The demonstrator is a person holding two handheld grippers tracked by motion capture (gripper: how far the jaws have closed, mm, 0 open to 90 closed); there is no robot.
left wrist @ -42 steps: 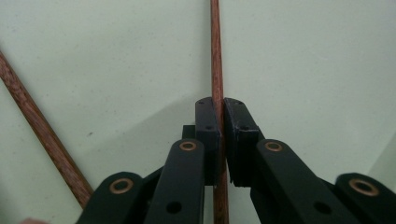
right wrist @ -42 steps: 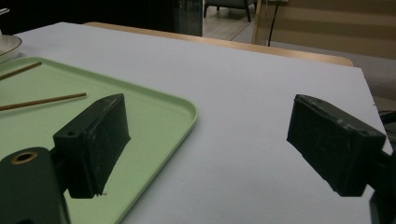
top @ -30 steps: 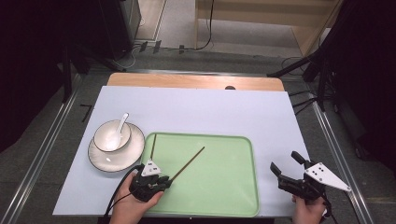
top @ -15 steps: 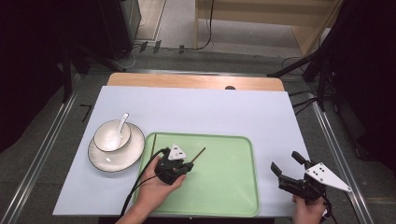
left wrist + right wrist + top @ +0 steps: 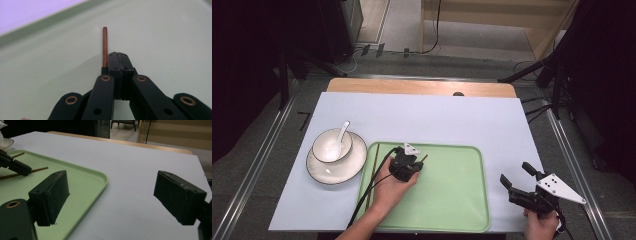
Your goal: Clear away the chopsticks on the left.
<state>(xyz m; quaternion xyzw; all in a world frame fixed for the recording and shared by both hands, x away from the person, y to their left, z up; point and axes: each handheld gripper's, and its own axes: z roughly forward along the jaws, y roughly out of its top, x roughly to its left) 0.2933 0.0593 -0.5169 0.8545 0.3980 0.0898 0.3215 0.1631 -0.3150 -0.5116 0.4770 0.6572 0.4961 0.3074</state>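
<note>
Chopstick (image 5: 105, 46) tip beside shut left tongs (image 5: 120, 55); high view hides it.

Even overhead light on the table (image 5: 422, 115), dark surroundings; soft focus on near jaws, faint glare.

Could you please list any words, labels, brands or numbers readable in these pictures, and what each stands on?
None can be read: the green tray, the bowl, the plate and both grippers carry no lettering. The right gripper's grey plate bears just dark dots.
</note>
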